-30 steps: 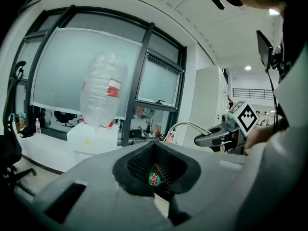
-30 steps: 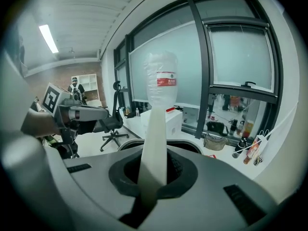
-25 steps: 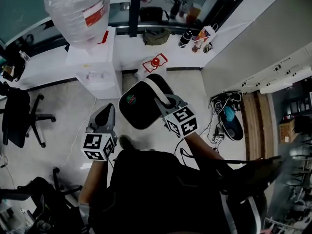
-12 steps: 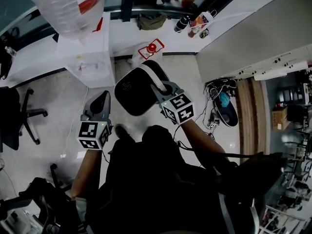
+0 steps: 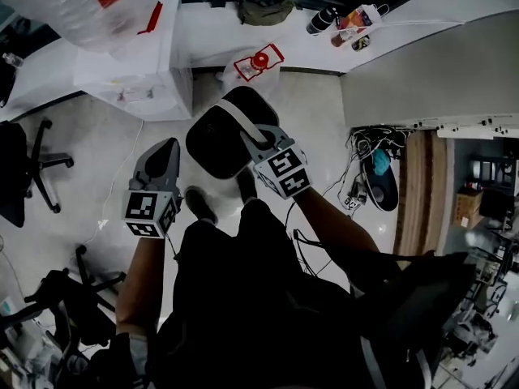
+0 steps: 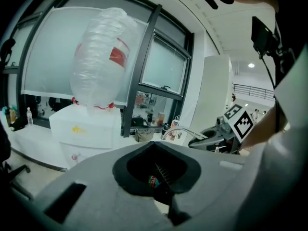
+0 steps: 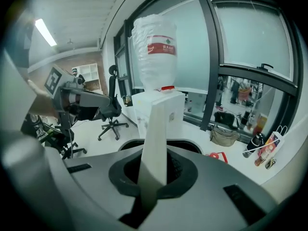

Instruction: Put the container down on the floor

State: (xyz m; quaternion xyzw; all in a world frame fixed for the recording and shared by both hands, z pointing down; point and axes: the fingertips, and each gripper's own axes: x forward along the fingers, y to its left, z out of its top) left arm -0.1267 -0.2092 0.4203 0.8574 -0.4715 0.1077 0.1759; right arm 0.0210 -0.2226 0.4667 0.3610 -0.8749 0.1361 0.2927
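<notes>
**A:** Black and rounded, with a white handle (image 5: 240,120) arching over its top: was that the container (image 5: 211,144)?

**B:** It was. It sat out in front of the person, over the pale floor (image 5: 122,152), just ahead of a dark shoe (image 5: 199,203) and near the foot of the white water dispenser (image 5: 134,79).

**A:** Was it down on the floor?

**B:** From the head view I could not tell whether its base touched. What did show was that the right gripper (image 5: 253,140) had it by the white handle.

**A:** How did those jaws stand?

**B:** They were closed on the handle. In the right gripper view the white strip ran up between the two jaws, pinched where they met. The dispenser and its big clear bottle (image 7: 154,52) stood beyond it.

**A:** And the left gripper (image 5: 167,147)?

**B:** It was just beside the container, on its left, and apart from it. Its jaws were drawn together with nothing between them. Its own view looked past them to the dispenser and the window. The right gripper's marker cube (image 6: 239,121) was off to the right of that view.

**A:** Anything else near the container?

**B:** A red item (image 5: 259,59) lay on the floor by the far wall, well apart from it. An office chair (image 5: 24,168) stood away at the left edge.
</notes>
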